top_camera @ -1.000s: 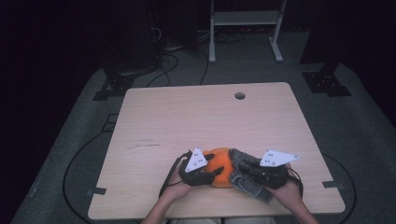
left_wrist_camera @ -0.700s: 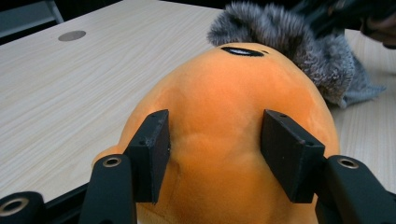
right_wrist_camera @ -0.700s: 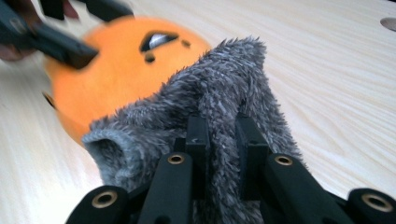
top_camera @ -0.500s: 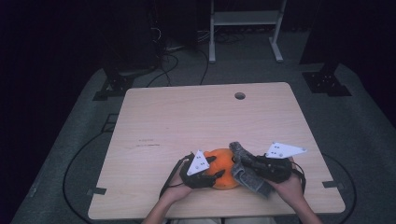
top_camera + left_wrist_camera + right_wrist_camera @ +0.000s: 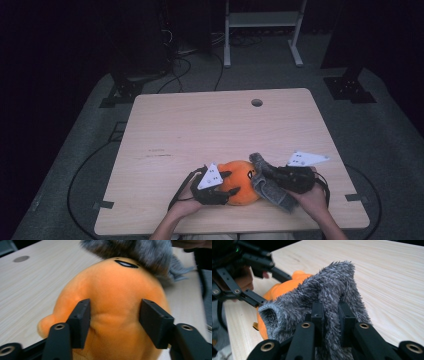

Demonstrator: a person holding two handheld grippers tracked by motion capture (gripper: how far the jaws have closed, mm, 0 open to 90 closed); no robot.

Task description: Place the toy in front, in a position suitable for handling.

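The orange plush toy (image 5: 241,181) lies near the table's (image 5: 200,130) 6 o'clock edge, soft and light. The left gripper (image 5: 113,322) has just been opening, its jaws straddling the toy's body without pressing. The right gripper (image 5: 331,322) pinches the limp grey furry sock (image 5: 322,297) at the toy's 3 o'clock; that sock is best gripped by a bunched fold.

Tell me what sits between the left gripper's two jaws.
The orange plush toy: in the left gripper view the left gripper straddles its body, its jaws having just been opening and barely touching it.
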